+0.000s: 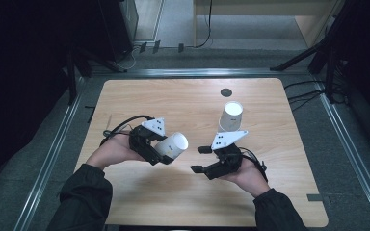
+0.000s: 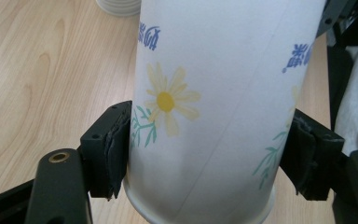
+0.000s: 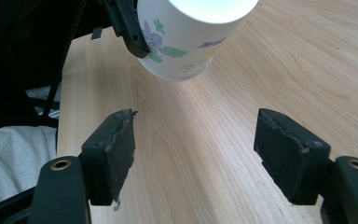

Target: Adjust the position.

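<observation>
I've got the left gripper pinching the paper cup low on its wall near the base, lying sideways with its mouth turned toward my right gripper, I'd judge so it can be handed across or stacked. My right gripper waits just beside that mouth, jaws spread with nothing between them, and a second cup stands beyond it. The held cup's thin, tapered wall is smooth white paper printed with a yellow daisy, the rubbery black pads pressed against it.
</observation>
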`<control>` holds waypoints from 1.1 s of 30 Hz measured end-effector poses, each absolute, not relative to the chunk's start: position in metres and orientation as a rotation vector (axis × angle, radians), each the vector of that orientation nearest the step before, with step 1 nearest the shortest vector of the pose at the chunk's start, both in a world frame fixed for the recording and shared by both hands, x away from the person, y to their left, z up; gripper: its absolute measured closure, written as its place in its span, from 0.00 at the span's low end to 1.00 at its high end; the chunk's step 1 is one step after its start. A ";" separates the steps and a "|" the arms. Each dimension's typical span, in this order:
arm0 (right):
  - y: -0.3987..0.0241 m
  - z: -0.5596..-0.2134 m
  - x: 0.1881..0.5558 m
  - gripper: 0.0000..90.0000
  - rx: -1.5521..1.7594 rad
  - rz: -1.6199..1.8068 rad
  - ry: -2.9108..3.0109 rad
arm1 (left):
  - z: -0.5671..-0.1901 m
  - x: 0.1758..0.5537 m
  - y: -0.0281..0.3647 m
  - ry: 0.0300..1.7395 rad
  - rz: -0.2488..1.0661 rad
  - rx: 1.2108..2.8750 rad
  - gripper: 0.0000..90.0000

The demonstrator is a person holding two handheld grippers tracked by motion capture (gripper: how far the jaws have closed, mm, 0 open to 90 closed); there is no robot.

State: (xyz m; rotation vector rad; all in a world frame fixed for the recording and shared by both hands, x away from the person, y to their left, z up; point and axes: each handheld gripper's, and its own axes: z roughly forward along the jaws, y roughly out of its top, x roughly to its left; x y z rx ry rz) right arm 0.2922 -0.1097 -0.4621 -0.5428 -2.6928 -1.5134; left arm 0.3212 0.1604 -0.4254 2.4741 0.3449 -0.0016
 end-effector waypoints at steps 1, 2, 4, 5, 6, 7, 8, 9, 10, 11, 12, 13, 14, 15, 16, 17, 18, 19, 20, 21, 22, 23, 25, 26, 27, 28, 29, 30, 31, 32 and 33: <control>-0.109 -0.463 0.293 0.33 -0.544 -1.514 -2.690 | -0.426 0.321 0.159 0.342 -0.007 2.487 0.29; -0.109 -0.463 0.293 0.33 -0.546 -1.508 -2.689 | -0.427 0.320 0.158 0.335 0.003 2.501 0.29; -0.108 -0.464 0.294 0.33 -0.538 -1.505 -2.692 | -0.431 0.319 0.155 0.331 0.013 2.539 0.29; -0.107 -0.465 0.294 0.33 -0.537 -1.500 -2.693 | -0.433 0.318 0.154 0.329 0.022 2.563 0.29; -0.106 -0.466 0.295 0.33 -0.537 -1.499 -2.699 | -0.434 0.317 0.152 0.324 0.025 2.585 0.29; -0.106 -0.467 0.294 0.33 -0.538 -1.497 -2.701 | -0.436 0.316 0.150 0.315 0.030 2.601 0.29; -0.105 -0.467 0.294 0.33 -0.537 -1.495 -2.696 | -0.437 0.315 0.148 0.306 0.026 2.612 0.29; -0.104 -0.468 0.294 0.33 -0.534 -1.491 -2.701 | -0.439 0.314 0.145 0.299 0.021 2.622 0.29; -0.103 -0.468 0.294 0.33 -0.527 -1.488 -2.706 | -0.440 0.313 0.143 0.286 0.024 2.634 0.29; -0.102 -0.469 0.293 0.33 -0.521 -1.485 -2.704 | -0.441 0.313 0.141 0.278 0.022 2.644 0.29; -0.101 -0.469 0.294 0.33 -0.513 -1.488 -2.704 | -0.442 0.312 0.139 0.266 0.024 2.660 0.29; -0.099 -0.470 0.294 0.33 -0.507 -1.488 -2.703 | -0.443 0.311 0.137 0.251 0.027 2.677 0.29; -0.098 -0.470 0.294 0.33 -0.498 -1.488 -2.700 | -0.444 0.309 0.135 0.241 0.031 2.692 0.29; -0.097 -0.470 0.294 0.33 -0.495 -1.487 -2.695 | -0.444 0.308 0.133 0.226 0.032 2.711 0.29; -0.096 -0.471 0.294 0.33 -0.490 -1.486 -2.692 | -0.445 0.307 0.132 0.211 0.043 2.723 0.29; -0.095 -0.471 0.294 0.33 -0.484 -1.479 -2.688 | -0.445 0.306 0.131 0.205 0.044 2.735 0.29; -0.094 -0.471 0.293 0.33 -0.478 -1.479 -2.690 | -0.445 0.306 0.130 0.200 0.046 2.748 0.29; -0.092 -0.472 0.293 0.32 -0.469 -1.481 -2.690 | -0.445 0.306 0.130 0.197 0.051 2.755 0.29; -0.091 -0.472 0.293 0.32 -0.463 -1.480 -2.688 | -0.445 0.306 0.129 0.192 0.060 2.762 0.29; -0.090 -0.472 0.293 0.32 -0.458 -1.476 -2.687 | -0.444 0.306 0.127 0.173 0.057 2.777 0.29; -0.089 -0.472 0.293 0.32 -0.454 -1.476 -2.686 | -0.444 0.307 0.126 0.153 0.059 2.794 0.29; -0.088 -0.473 0.293 0.32 -0.448 -1.477 -2.683 | -0.443 0.308 0.124 0.139 0.071 2.813 0.29; -0.086 -0.473 0.293 0.29 -0.437 -1.479 -2.678 | -0.442 0.308 0.120 0.137 0.073 2.829 0.29; -0.085 -0.474 0.293 0.29 -0.433 -1.480 -2.675 | -0.442 0.307 0.119 0.132 0.069 2.827 0.29; -0.084 -0.474 0.294 0.29 -0.432 -1.482 -2.669 | -0.442 0.306 0.117 0.120 0.062 2.828 0.29; -0.084 -0.473 0.294 0.29 -0.430 -1.483 -2.668 | -0.442 0.304 0.115 0.111 0.057 2.832 0.29; -0.083 -0.473 0.294 0.29 -0.433 -1.483 -2.668 | -0.443 0.303 0.114 0.100 0.054 2.838 0.29; -0.082 -0.473 0.294 0.29 -0.438 -1.482 -2.669 | -0.443 0.301 0.112 0.092 0.055 2.841 0.29; -0.082 -0.474 0.295 0.29 -0.435 -1.479 -2.670 | -0.444 0.301 0.111 0.075 0.054 2.853 0.29; -0.080 -0.474 0.295 0.29 -0.429 -1.477 -2.673 | -0.444 0.300 0.110 0.060 0.058 2.861 0.29; -0.079 -0.475 0.295 0.29 -0.419 -1.471 -2.677 | -0.445 0.299 0.109 0.064 0.058 2.861 0.29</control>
